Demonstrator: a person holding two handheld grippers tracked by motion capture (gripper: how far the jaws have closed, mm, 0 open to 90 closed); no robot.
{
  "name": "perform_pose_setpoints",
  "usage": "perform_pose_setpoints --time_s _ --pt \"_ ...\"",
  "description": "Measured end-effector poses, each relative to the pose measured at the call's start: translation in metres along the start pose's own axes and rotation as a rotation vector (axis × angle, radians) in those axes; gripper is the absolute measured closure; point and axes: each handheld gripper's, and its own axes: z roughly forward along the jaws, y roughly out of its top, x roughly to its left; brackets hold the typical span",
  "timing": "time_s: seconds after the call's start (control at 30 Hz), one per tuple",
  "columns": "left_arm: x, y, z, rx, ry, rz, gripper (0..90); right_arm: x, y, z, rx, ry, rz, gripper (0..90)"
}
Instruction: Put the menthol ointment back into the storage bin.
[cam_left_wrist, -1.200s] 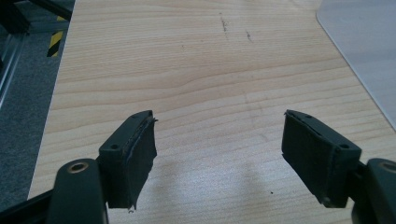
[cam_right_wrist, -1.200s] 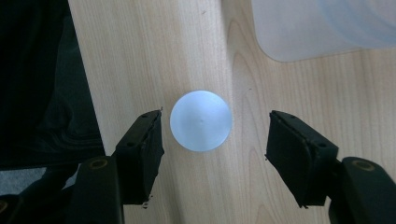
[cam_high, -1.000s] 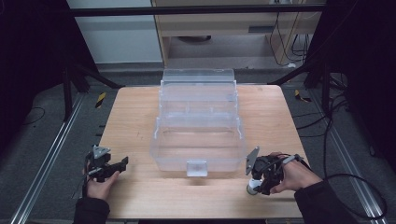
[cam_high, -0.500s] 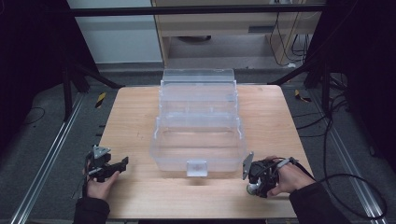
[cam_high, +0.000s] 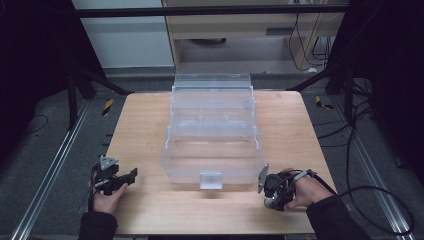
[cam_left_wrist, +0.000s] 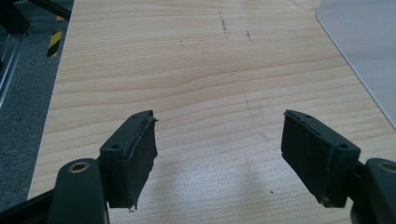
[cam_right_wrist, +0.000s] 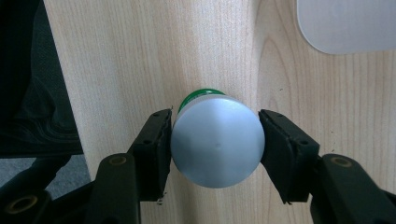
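Right gripper (cam_right_wrist: 215, 147) jaws just closing; pads now pressing sides of one small green container with round silver cap (cam_right_wrist: 217, 140), standing at near right edge of wooden table (cam_high: 150, 125). Grasp made, lift and placing into one clear plastic box (cam_high: 212, 132) likely left. Left gripper (cam_left_wrist: 229, 154) wide open, empty.

High overhead, gripper views close, shared table (cam_high: 150, 125)
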Motion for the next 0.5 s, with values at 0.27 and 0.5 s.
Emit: perform_pose_setpoints --time_s 0.27,0.5 --pt "0.0005 0.0000 -0.0001 0.000 0.000 0.001 26.1 -0.0012 0.0026 0.0042 0.028 0.015 -0.006 49.5" --pt "0.0001 0.0000 0.0000 0.001 0.000 0.000 26.1 -0.0013 0.0031 0.0040 0.032 0.022 0.015 50.0"
